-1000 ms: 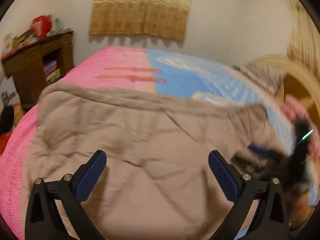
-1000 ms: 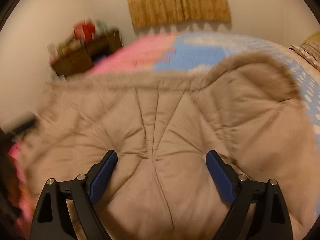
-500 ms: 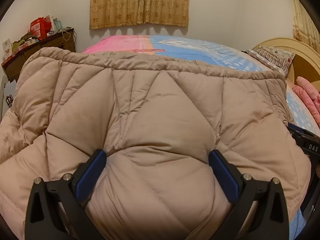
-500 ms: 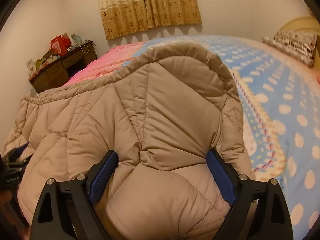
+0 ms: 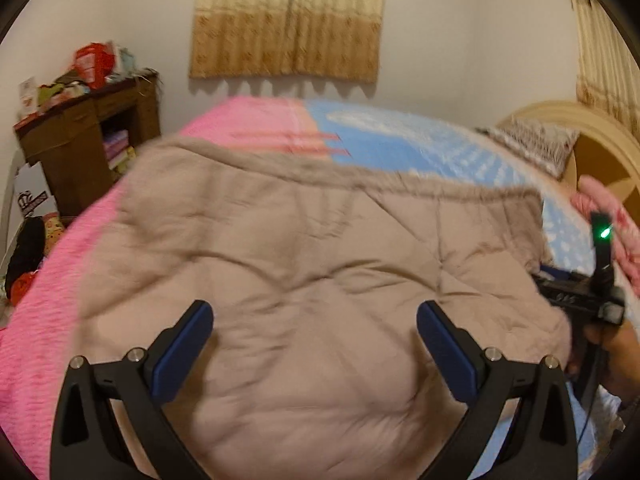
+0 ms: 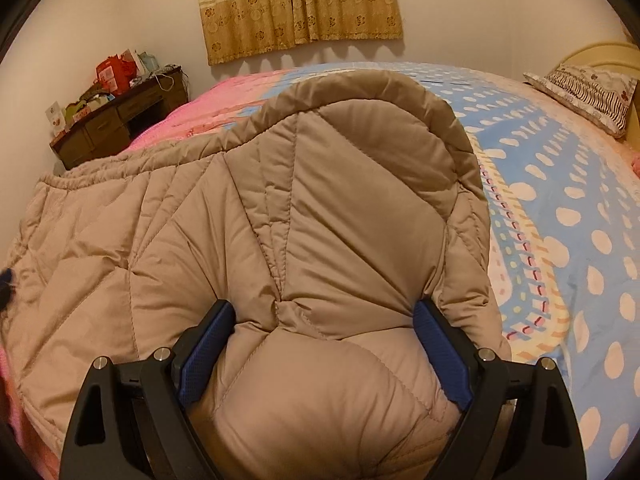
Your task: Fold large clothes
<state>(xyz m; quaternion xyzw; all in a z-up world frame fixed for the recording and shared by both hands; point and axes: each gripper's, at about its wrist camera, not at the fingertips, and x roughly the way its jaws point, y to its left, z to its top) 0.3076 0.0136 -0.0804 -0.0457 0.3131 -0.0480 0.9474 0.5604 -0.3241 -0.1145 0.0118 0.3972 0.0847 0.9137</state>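
so the big tan quilted coat (image 6: 320,208) is lying across the near side of the bed (image 6: 580,184), spread over the pink and blue bedspread, and both grippers are working it from the near edge. The right gripper (image 6: 324,344) has its jaws standing about as wide as they go, with a fat puffy bunch of the coat filling the whole gap and both blue pads pressed against it, so I'd call that a grip on a thick wad rather than idle open jaws. Makes sense for something this padded, you need a big bite or it just slips out. The left gripper (image 5: 316,344) is also spread wide, with the coat under and between the jaws, but that view is smeared and I honestly can't tell if the pads are touching the fabric or hovering over it. From the left view you can see the other gripper off at the coat's right edge with a hand (image 5: 612,356) behind it, so the two sit well apart along the near hem, which is how you'd hold it to carry one edge over. Room-wise, the far half of the bed is open bedspread, plenty to fold into; the pillow (image 6: 588,88) is well off to the right by the headboard, and the cluttered wooden desk (image 5: 88,140) stands beyond the left side of the bed
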